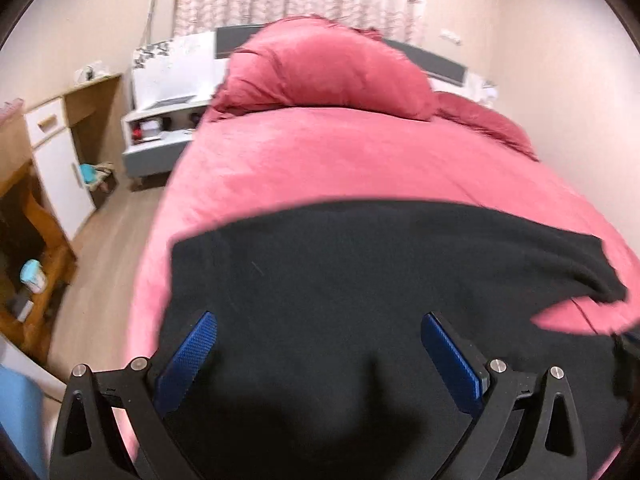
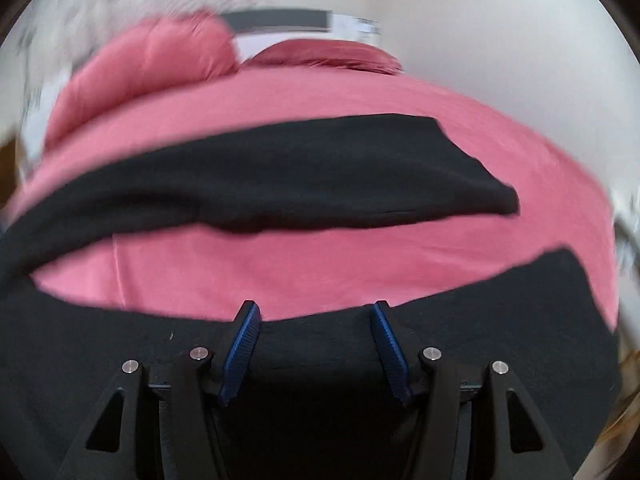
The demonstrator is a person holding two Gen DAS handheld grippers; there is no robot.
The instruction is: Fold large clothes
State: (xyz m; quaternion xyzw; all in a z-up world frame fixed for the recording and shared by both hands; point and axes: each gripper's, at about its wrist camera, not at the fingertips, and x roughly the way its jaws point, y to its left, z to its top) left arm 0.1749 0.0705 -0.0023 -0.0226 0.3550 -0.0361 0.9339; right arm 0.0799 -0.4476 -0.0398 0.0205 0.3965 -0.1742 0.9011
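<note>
Two grippers hang over one black garment (image 1: pixel 360 280) spread on the pink bed cover (image 1: pixel 340 160), and neither holds anything, so most of the risk lies in the next grab. On the left, the left gripper (image 1: pixel 320 356) has its jaws spread wide above the broad body of the cloth, which lies mostly flat with its left edge close to the side of the bed. If the jaws close here they may pinch only a bump of the middle, or catch the pink cover beneath along with it; a lift would then drag the bedding and pull the garment askew. A careless tug leftward could also slide the cloth off toward the floor (image 1: pixel 104 280), since the fabric looks soft and free to slip

Further right, a long arm of the garment, probably a sleeve (image 2: pixel 300 184), stretches across the bed, with a band of pink between it and the nearer black edge. The right gripper (image 2: pixel 316 320) sits with its jaws parted, though less widely, right at that near edge. Closing there might take one layer where two are wanted, or miss the hem, leaving the fold crooked. Both views are smeared, the right one more so, which suggests fast movement; haste could bunch the sleeve instead of laying it straight
</note>
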